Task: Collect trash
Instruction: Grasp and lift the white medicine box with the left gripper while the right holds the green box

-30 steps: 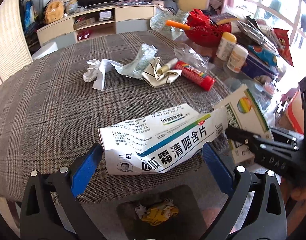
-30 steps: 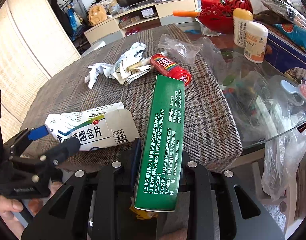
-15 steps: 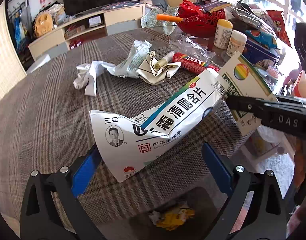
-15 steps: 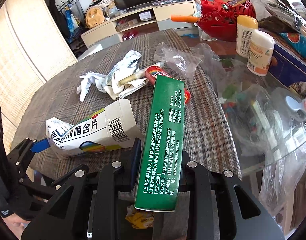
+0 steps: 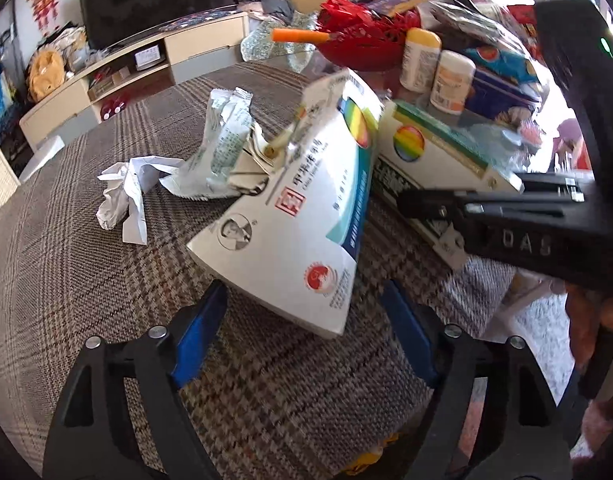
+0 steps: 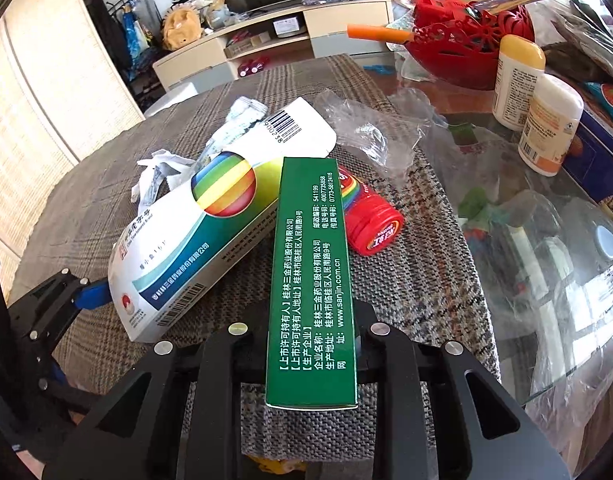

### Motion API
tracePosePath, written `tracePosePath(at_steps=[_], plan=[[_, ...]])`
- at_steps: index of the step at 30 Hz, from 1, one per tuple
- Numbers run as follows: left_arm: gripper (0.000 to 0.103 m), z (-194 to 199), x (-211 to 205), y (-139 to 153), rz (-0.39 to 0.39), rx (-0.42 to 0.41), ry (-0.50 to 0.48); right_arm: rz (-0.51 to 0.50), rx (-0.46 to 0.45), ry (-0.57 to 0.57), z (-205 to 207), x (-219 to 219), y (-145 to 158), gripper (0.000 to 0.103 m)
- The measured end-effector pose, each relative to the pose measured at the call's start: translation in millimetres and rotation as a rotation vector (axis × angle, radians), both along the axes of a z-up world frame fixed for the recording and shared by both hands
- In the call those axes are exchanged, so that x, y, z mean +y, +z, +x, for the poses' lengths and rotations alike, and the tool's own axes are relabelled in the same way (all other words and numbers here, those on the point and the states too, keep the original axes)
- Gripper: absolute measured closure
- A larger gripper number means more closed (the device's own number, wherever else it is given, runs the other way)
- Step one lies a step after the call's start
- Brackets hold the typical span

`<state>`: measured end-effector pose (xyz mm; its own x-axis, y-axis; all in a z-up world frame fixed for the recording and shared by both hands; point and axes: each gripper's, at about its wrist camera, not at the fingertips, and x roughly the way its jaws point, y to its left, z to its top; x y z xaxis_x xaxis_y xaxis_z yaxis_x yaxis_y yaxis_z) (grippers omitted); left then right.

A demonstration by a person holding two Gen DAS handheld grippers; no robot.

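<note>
The right gripper (image 6: 312, 344) is pinched on a green medicine box (image 6: 310, 280), its fingers pressed against the box's two broad faces. The box stands on its narrow edge, long axis running straight out ahead of the claw, the green printed side up; its near end hangs back past the fingers and its far end reaches the red tube (image 6: 370, 216).

The left gripper (image 5: 302, 324) stands spread wide, blue pads (image 5: 196, 330) well apart, and a crumpled white medicine box (image 5: 302, 216) lies between and ahead of them. Whether either pad touches it I cannot tell. Its long axis tilts away and up to the right of the claw, the flattened near corner low between the fingers and the torn open end raised toward the bottles. Just to its right it meets the green box.

Ahead of the left claw lie one crumpled paper (image 5: 124, 188) and one silvery wrapper (image 5: 222, 144), near each other; to their left the plaid cloth (image 5: 86, 280) is bare and open. A clear plastic bag (image 6: 366, 128) sits beyond the right claw. Farther right stand two bottles (image 6: 550, 124) and one red basket (image 6: 462, 44) on the glass table (image 6: 546, 280), a crowded side. The cloth's edge runs just under both claws.
</note>
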<state>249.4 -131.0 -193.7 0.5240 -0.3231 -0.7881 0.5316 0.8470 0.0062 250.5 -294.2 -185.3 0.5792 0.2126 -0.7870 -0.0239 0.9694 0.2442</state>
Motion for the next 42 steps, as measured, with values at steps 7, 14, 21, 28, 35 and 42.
tracePosePath(at_steps=[7, 14, 21, 28, 35, 42], plan=[[0.033, 34, -1, 3, -0.048, 0.021, 0.017, -0.013, 0.008, -0.001, 1, 1, 2, 0.078], [0.08, 33, -7, -5, -0.063, 0.072, -0.006, -0.015, 0.009, -0.009, -1, 3, 1, 0.078], [0.088, 8, 0, 4, -0.083, 0.063, -0.008, -0.014, 0.014, -0.021, -19, 2, 4, 0.078], [0.096, -26, 14, 17, -0.097, 0.055, -0.006, -0.006, 0.012, -0.029, -39, 1, 10, 0.078], [0.103, -62, 28, 18, -0.07, 0.063, 0.027, -0.01, 0.012, -0.004, -61, 13, 14, 0.078], [0.049, -63, 38, 27, -0.097, 0.033, 0.062, -0.015, 0.041, -0.027, -62, 12, 5, 0.078]])
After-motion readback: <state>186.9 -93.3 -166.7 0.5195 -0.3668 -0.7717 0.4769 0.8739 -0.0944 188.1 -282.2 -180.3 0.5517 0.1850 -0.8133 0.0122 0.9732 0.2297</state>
